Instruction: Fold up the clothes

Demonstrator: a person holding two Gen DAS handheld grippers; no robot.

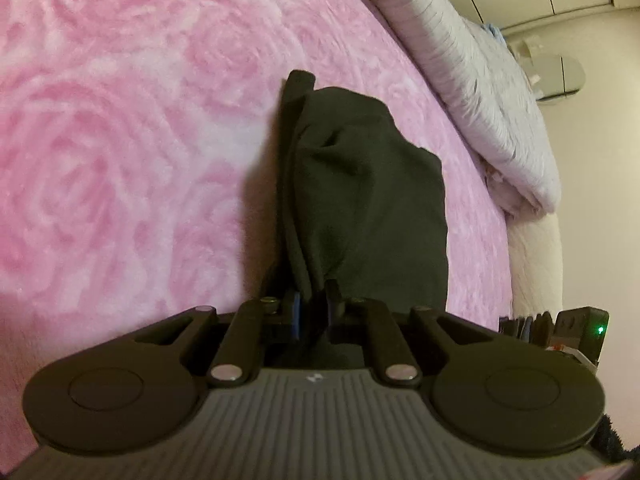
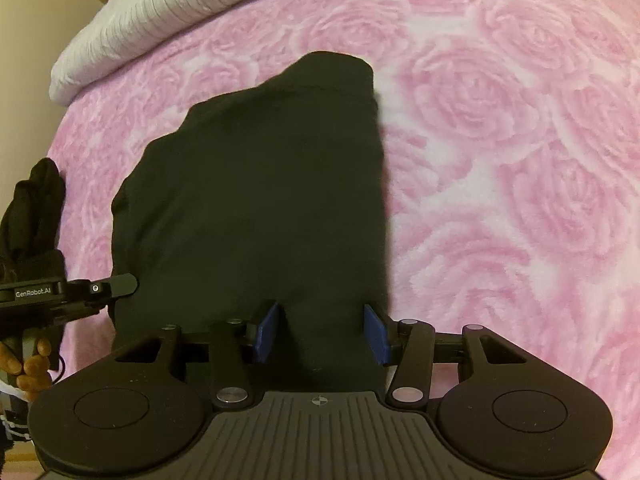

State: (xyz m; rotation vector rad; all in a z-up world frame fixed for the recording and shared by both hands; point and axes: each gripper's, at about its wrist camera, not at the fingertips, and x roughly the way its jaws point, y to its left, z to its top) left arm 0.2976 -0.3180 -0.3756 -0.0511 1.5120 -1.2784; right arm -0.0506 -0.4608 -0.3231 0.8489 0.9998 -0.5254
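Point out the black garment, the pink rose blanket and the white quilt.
black garment (image 2: pixel 260 200), right wrist view, middle of the cloth.
pink rose blanket (image 2: pixel 500 140), right wrist view, bare patch.
white quilt (image 1: pixel 492 100), left wrist view, folded top.

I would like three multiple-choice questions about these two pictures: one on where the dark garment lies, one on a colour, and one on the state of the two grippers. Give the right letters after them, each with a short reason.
1. Where does the dark garment lie?
A. on the pink rose-patterned blanket
B. on a wooden floor
C. inside a basket

2. What colour are the pads inside the right gripper?
A. red
B. blue
C. yellow

3. How do the two grippers stand?
A. both wide open
B. left gripper shut on the cloth, right one open
C. left one open, right one shut on the cloth

Answers: 1 A, pink rose blanket surrounds the garment in both views. 2 B, two blue pads show in the right wrist view. 3 B, the left jaws pinch a bunched fold, while the right jaws stand apart over the cloth.
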